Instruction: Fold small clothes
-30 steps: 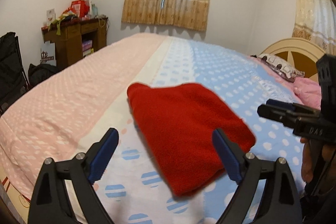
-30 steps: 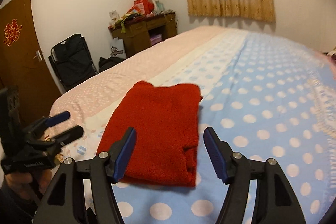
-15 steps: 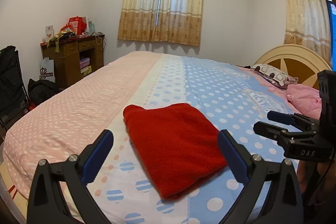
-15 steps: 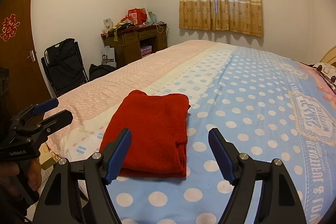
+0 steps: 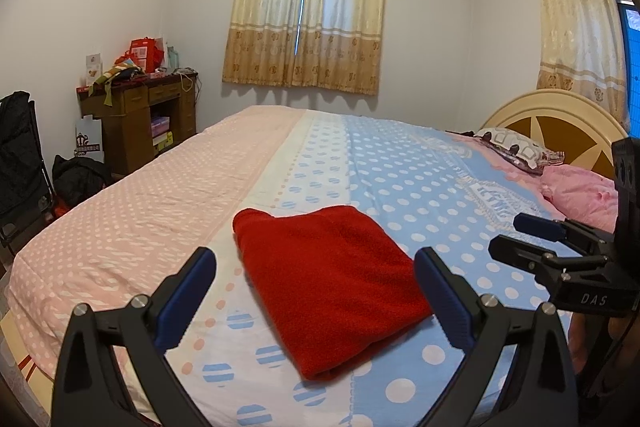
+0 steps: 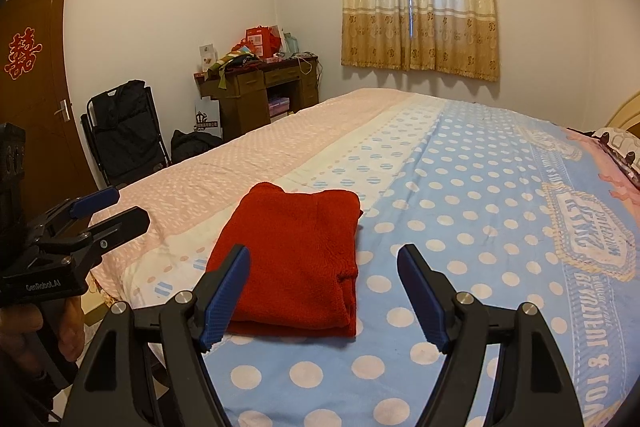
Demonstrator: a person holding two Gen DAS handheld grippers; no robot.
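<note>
Left gripper point(image 5: 316, 285) with black arms and blue pads spread wide, empty, raised clear of the bed. Right gripper point(image 6: 324, 287) of the same build also open, nothing between pads. Folded red knit garment point(image 5: 328, 283) lies flat just beyond both on near edge of polka-dot blue-and-pink bedspread point(image 5: 420, 183). Far left: brown wooden desk point(image 5: 136, 115); far wall: beige curtains point(image 5: 308, 15).

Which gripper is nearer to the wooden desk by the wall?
Left. The left gripper is over the bed's pink side facing the wooden desk; the right gripper is farther, beyond the red garment.
</note>
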